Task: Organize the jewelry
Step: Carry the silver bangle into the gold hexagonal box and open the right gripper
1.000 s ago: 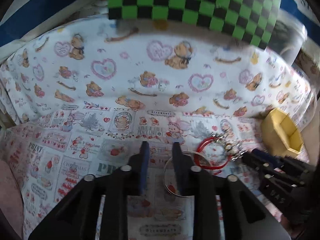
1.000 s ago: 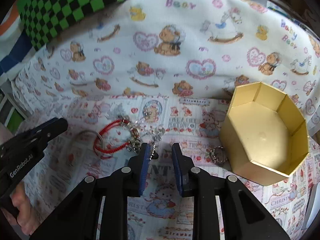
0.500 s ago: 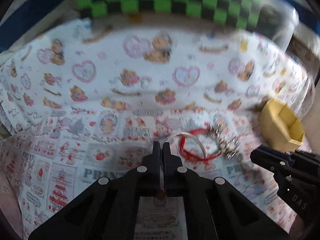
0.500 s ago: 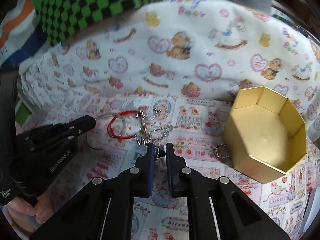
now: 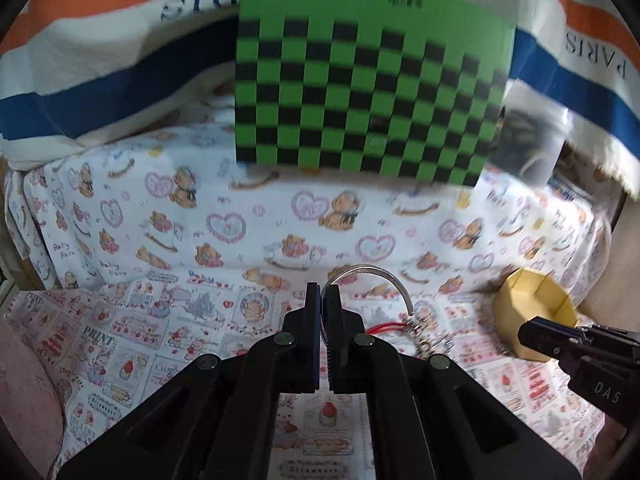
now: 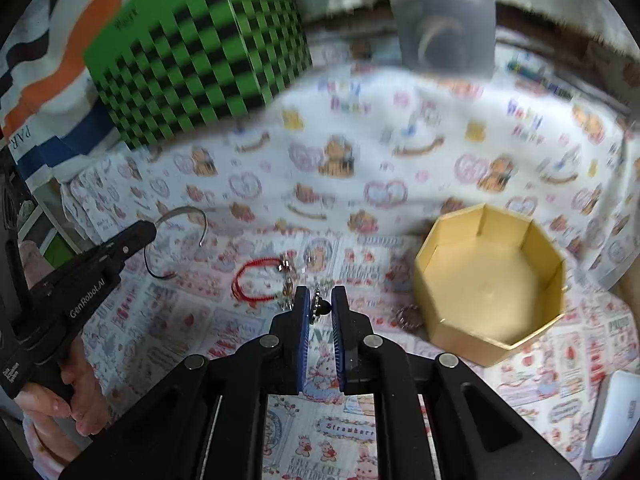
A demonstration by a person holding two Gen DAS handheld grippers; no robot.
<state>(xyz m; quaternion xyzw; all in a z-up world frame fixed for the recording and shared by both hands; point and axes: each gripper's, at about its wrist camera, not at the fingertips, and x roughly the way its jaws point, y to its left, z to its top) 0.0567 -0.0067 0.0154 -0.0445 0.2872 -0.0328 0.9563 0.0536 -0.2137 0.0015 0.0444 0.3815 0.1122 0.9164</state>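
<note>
On printed cloth | left gripper clamps silver bangle | right gripper pinches beaded charm | right view alone: gold box interior, ring

left tool: black, white "GenRobot.AI" lettering | right tool: black, blue pads, round silver screws

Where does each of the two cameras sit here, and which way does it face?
Left wrist: on the left gripper, looking along its jaws, shut on the open silver bangle; right gripper at right.
Right wrist: on the right gripper, pinching a silver charm chain; hand shows.
Shared: octagonal gold box, green checkered box.
</note>
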